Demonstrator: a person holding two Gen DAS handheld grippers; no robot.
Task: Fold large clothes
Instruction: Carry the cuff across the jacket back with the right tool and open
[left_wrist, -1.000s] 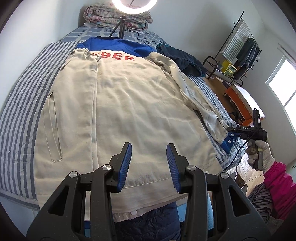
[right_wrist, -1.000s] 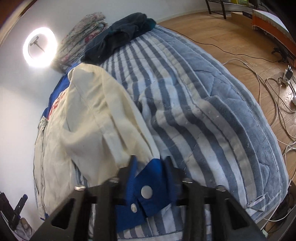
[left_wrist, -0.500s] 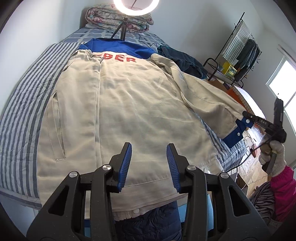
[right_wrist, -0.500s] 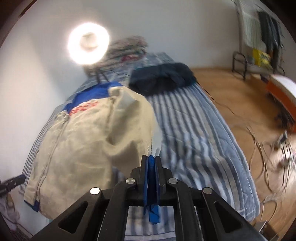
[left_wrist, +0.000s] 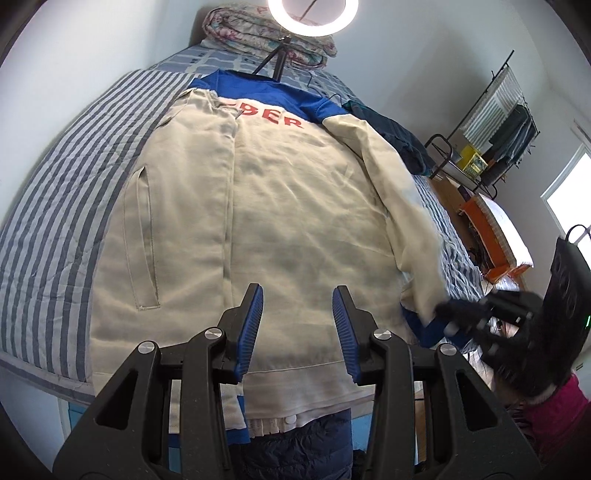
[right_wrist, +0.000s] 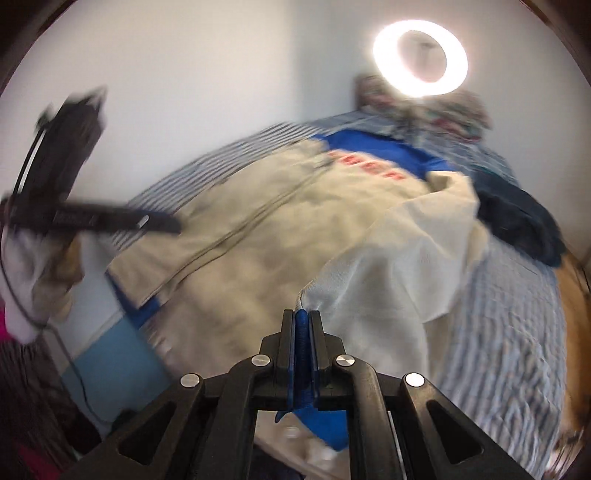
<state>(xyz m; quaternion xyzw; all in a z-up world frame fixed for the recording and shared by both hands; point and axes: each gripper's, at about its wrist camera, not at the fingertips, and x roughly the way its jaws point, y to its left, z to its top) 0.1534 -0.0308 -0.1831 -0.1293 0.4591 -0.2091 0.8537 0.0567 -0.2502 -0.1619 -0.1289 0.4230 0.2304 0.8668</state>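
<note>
From the left wrist view we see the cream jacket (left_wrist: 288, 221) spread flat, back up, over the striped bed (left_wrist: 62, 206), its blue yoke and red lettering toward 12 o'clock and its hem at 6 o'clock. Our left tool (left_wrist: 297, 328) hangs over the hem with its jaws parted and nothing between them. At 3 o'clock the sleeve (left_wrist: 410, 218) rises off the bed, its blue cuff (left_wrist: 428, 328) meeting our right tool (left_wrist: 458, 321), which is smeared by motion there, so from this view we cannot tell its grip.

The right wrist view settles that: the right tool (right_wrist: 303, 339) is clamped on the blue cuff (right_wrist: 303, 354), pads pressed together with the cloth between them, and the sleeve (right_wrist: 399, 273) drapes away toward 1 o'clock. At 9 o'clock this view shows the left tool (right_wrist: 162, 223) side-on and blurred, held in a white-gloved hand (right_wrist: 29, 288), which the left view does not show.

A ring light (left_wrist: 313, 16) and folded quilt (left_wrist: 255, 35) sit at the head of the bed; a dark garment (left_wrist: 395, 140) lies beside the jacket's shoulder. The rack (left_wrist: 484, 147) at 2 o'clock holds hanging clothes and a yellow box, too small to make out.
</note>
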